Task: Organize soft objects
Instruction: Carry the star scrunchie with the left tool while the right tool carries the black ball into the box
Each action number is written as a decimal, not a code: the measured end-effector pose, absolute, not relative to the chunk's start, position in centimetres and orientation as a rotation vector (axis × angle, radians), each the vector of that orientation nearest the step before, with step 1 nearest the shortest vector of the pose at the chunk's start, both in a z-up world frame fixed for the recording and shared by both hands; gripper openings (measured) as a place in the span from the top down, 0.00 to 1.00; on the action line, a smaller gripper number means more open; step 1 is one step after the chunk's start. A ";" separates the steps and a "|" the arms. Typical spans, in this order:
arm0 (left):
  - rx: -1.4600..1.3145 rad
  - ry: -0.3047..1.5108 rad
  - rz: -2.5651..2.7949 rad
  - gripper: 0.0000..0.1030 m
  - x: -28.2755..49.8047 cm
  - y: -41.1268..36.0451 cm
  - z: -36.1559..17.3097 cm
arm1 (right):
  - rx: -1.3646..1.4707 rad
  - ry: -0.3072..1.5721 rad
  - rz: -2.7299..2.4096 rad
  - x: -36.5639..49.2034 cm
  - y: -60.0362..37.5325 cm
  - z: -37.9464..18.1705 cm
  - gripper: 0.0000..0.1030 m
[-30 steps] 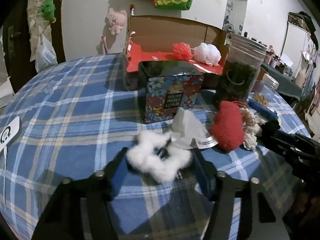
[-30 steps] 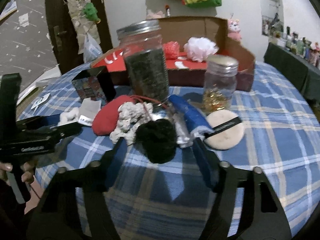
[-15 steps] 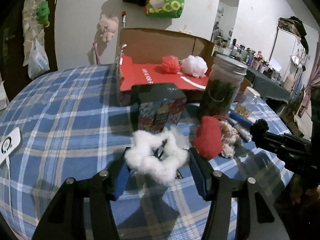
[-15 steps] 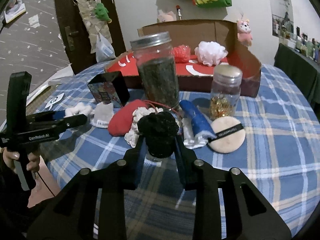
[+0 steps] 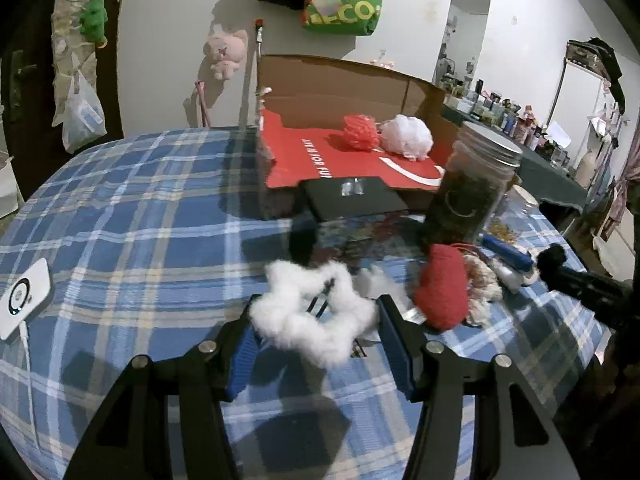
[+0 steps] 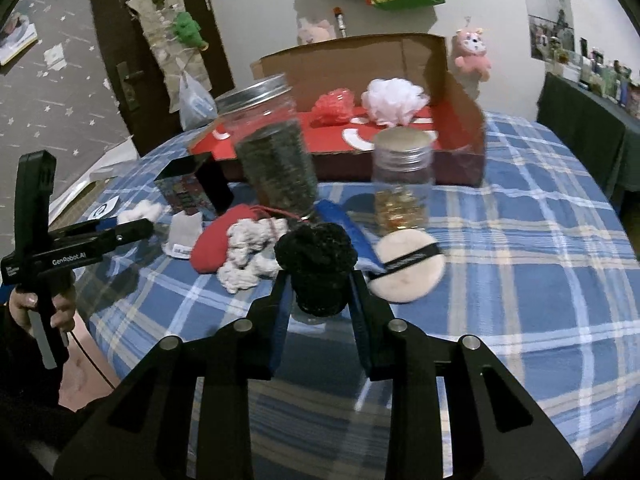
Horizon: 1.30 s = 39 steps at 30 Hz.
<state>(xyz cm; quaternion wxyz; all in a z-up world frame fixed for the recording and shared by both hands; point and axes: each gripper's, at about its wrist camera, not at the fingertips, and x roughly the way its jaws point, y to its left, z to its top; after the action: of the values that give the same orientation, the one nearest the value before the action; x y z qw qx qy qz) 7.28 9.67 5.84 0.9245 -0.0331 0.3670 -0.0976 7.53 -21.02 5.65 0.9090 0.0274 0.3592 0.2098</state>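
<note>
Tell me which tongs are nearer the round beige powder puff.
Right. The right tongs, shut on the black fluffy scrunchie, sit just left of the powder puff. The left tongs, holding the white fluffy scrunchie, are far off past the red pouch.

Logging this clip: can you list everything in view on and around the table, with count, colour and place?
fluffy scrunchie: 1, white, in left gripper
knit scrunchie: 1, black, in right gripper
red knit item: 1, table centre
cream knit item: 1, beside it
powder puff: 1, beige, right
jars: 2, clear, mid-table
cardboard box: 1, red inside, back
mesh puffs: 2, red and white, in box
patterned box: 1, left
left gripper: 1, black
right gripper: 1, black
</note>
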 end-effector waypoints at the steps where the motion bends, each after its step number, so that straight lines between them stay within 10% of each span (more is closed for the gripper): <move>1: -0.064 0.756 -0.198 0.43 7.4 9.9 5.8 | 0.055 0.739 0.420 7.6 -21.5 5.8 0.74; 39: 0.073 0.733 -0.369 0.43 15.6 13.7 9.0 | -0.219 0.775 0.362 18.3 -25.3 8.1 0.74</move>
<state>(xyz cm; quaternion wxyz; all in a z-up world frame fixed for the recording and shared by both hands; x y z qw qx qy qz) 15.64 13.70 8.98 0.9164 0.0354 0.3561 -0.1791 18.28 -25.26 8.12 0.9041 -0.1058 0.3752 0.1752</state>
